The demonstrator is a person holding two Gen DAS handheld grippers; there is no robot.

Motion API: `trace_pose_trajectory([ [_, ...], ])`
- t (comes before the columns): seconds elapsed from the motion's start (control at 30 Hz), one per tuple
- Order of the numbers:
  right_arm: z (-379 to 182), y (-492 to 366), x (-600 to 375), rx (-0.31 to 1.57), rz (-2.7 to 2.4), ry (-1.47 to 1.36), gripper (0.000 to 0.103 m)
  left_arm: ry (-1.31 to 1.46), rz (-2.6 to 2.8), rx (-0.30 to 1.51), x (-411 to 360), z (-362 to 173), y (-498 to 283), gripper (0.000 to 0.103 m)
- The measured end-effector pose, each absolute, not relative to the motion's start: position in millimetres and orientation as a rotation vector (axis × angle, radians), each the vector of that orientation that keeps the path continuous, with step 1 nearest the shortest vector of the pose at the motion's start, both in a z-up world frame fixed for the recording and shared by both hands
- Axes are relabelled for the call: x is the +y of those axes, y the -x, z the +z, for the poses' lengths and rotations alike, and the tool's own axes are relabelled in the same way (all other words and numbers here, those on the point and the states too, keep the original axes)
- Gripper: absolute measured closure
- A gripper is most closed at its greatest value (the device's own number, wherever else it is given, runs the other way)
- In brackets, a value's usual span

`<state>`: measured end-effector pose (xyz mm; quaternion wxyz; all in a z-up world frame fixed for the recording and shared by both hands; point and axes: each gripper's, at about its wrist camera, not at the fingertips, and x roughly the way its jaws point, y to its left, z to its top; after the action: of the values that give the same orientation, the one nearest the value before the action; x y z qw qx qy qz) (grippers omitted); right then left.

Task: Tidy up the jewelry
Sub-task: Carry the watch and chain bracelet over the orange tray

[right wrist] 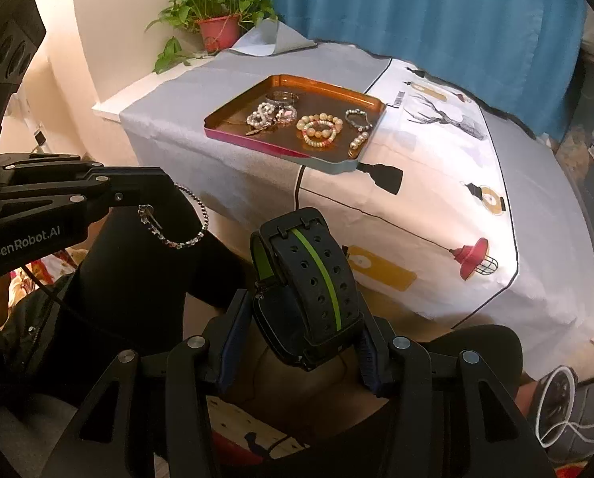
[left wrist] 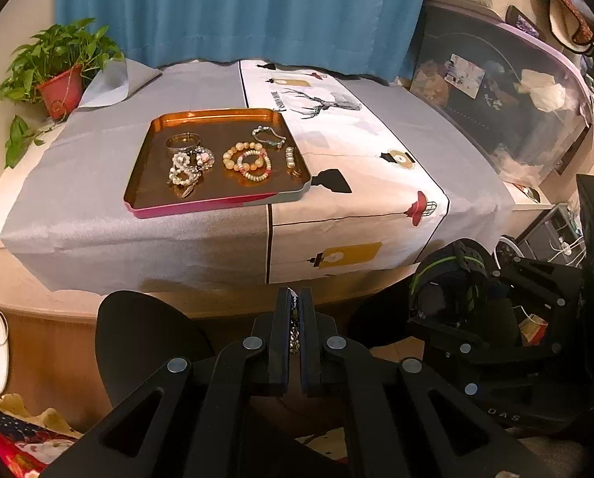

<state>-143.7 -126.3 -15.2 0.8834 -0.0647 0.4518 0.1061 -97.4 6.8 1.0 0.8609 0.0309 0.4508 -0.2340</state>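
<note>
A: Left gripper (left wrist: 295, 320) entry. The jaws are seen closed almost flat together, with a rhinestone bracelet (right wrist: 185, 219) pinched between them. In the right wrist view the bracelet is seen hanging from the fingertips as an open curved loop, below table level and well short of the tray.

B: Right gripper (right wrist: 302, 314) entry. The jaws are held part-way open, spread by a black watch (right wrist: 316, 290) with a perforated strap and a green stripe. The watch is clamped between the two pads, the strap loop standing up above the fingers. It is held in front of the table edge, apart from the tray.

A: Tray (left wrist: 285, 195) noted. A copper-coloured tray with a pink front rim is set on the grey cloth (left wrist: 97, 207), its right edge overlapping the white printed cloth (left wrist: 368, 183).

B: Contents logged. A silver bangle (left wrist: 182, 140) is seen at the back left, and a heap of pale beaded bracelets (left wrist: 187, 169) just in front of it. Amber and pastel bead bracelets (left wrist: 248, 161) lie overlapped at the centre. A thin chain bracelet (left wrist: 269, 136) is placed at the back right, with a short pearl piece (left wrist: 290, 157) near the right rim.

A: Surroundings. A potted plant (left wrist: 57, 75) is recorded at the far left corner, and a blue curtain (left wrist: 237, 8) behind the table.
</note>
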Motion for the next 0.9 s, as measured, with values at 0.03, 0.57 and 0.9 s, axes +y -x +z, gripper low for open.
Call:
trace_pose_trajectory([
  [0.03,-16,142,-126,0.944,0.22,0.136,0.053,-0.063,-0.491,0.95,7,0,96,0.101],
  [0.57,-22,52,-125,0.973,0.214,0.143,0.053,-0.026,-0.453,0.953,24,-5,12,0.101],
  [0.9,-18,-50,-122,0.932,0.21,0.12,0.053,-0.022,-0.403,0.894,24,2,-91,0.101],
])
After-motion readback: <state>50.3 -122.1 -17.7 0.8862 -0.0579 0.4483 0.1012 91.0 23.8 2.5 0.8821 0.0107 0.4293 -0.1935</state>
